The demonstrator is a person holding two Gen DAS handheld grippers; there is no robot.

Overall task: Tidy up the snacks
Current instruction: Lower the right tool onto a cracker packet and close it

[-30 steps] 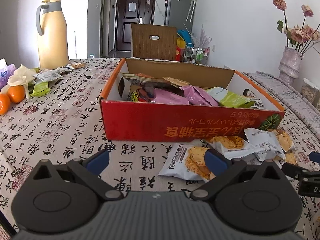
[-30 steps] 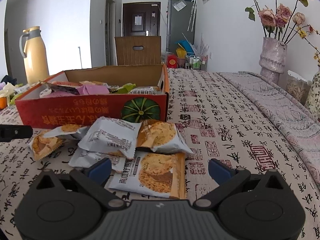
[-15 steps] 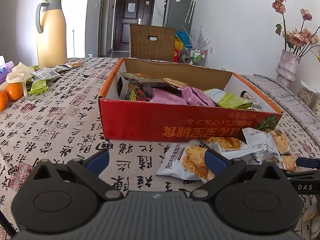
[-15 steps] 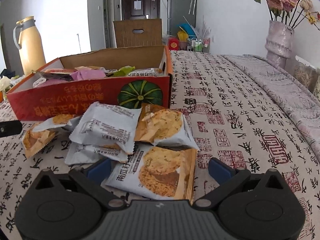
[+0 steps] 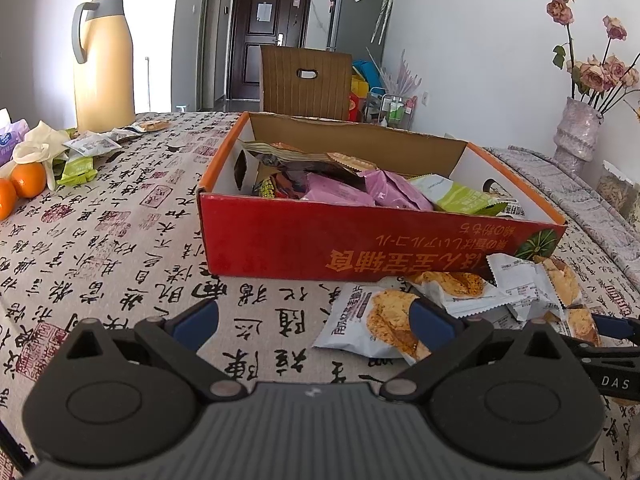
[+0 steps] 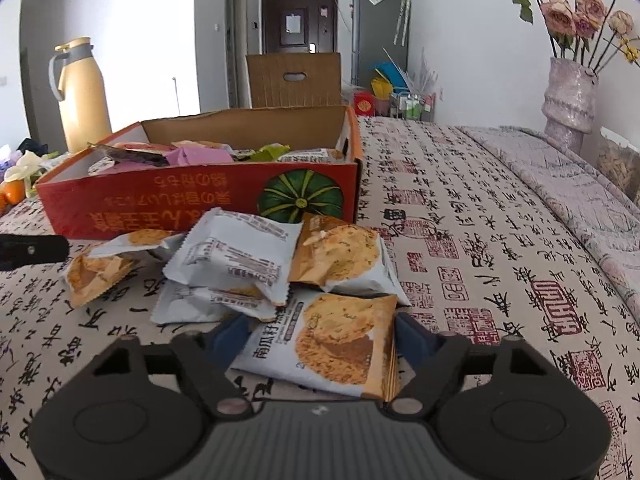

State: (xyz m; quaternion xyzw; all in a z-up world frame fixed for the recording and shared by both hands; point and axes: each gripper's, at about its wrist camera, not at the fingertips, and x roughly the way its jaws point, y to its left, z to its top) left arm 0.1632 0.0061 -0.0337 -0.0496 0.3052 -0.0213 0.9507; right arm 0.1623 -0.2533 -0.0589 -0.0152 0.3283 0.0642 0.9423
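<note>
Several cookie packets lie on the counter at 3 o'clock in the left view, touching the front of the red box of snacks; the left tongs stand wide apart over bare cloth. Right view: the right tongs straddle the nearest packet, fingers at its edges; whether they grip it I cannot tell.

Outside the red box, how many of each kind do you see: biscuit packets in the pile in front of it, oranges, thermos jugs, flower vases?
Biscuit packets in the pile: 6 (they overlap, so one more may be hidden)
Oranges: 2
Thermos jugs: 1
Flower vases: 1
Total: 10
</note>
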